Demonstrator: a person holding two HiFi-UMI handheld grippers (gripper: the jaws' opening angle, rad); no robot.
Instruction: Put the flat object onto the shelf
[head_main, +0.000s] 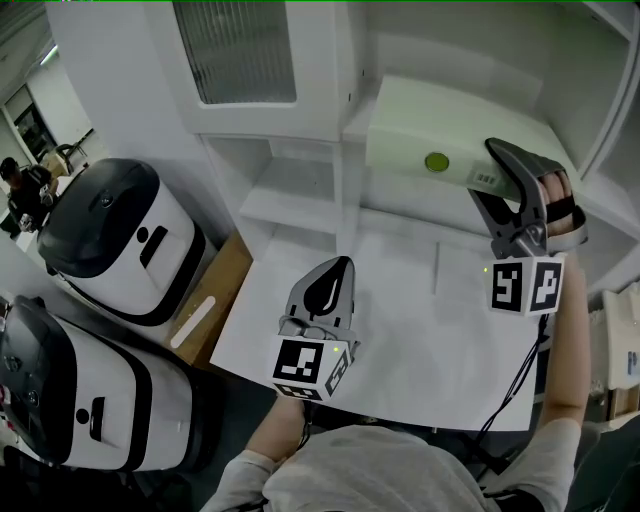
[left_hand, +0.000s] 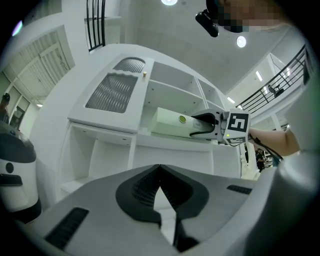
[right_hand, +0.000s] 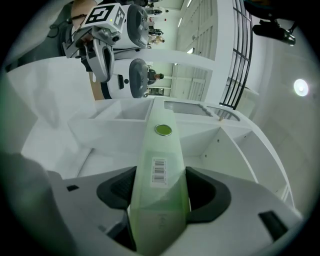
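Note:
The flat object (head_main: 425, 130) is a pale green, thin box with a round green spot and a barcode label. My right gripper (head_main: 498, 160) is shut on its near end and holds it edge-up in front of the white shelf unit (head_main: 290, 205). In the right gripper view the box (right_hand: 159, 160) runs out from between the jaws of the right gripper (right_hand: 159, 200) toward the shelf compartments (right_hand: 215, 140). My left gripper (head_main: 335, 275) hovers shut and empty over the white table (head_main: 420, 330). From the left gripper (left_hand: 160, 187) I see the box (left_hand: 172, 123) level with a middle shelf.
Two white-and-black rounded appliances (head_main: 110, 240) (head_main: 70, 390) stand on the floor at the left. A brown board (head_main: 215, 295) leans beside the table. A ribbed cabinet door (head_main: 235, 50) sits above the shelves. A cable (head_main: 520, 380) hangs from the right gripper.

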